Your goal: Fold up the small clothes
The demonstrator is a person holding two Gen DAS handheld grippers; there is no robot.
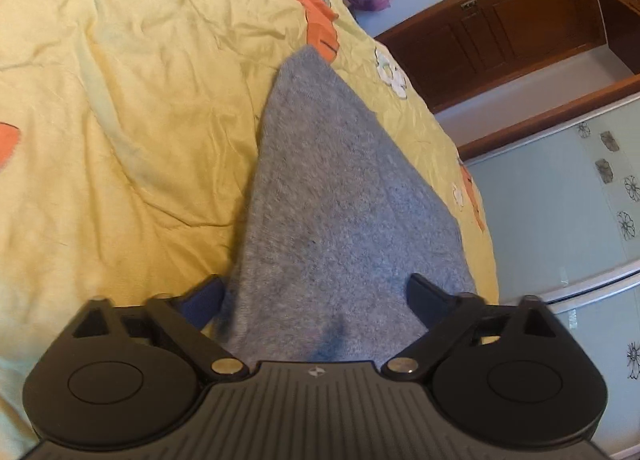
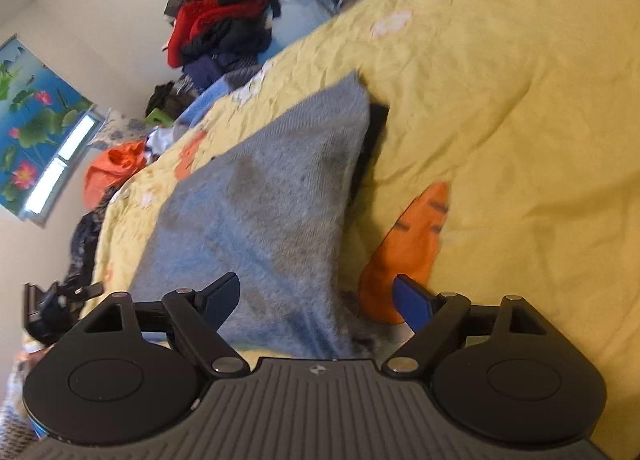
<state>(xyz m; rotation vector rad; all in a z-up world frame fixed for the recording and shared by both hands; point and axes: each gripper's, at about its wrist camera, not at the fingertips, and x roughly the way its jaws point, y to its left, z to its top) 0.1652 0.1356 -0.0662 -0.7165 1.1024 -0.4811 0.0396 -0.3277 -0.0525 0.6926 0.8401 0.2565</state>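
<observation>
no readable text, labels, brands or numbers anywhere

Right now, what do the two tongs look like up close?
Both tongs, left and right, look identical: black ribbed body with a small round logo, two round black discs, silver pivot pins, black linkage arms. The fingers carry blue pads. No cables, hands or sleeves show.

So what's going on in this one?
Someone with a claw in each hand is folding a grey knit garment on a bed with a yellow carrot-print cover. Both the left claw and the right claw stand open over the near end of the garment, gripping nothing. A heap of other clothes waits behind.
</observation>
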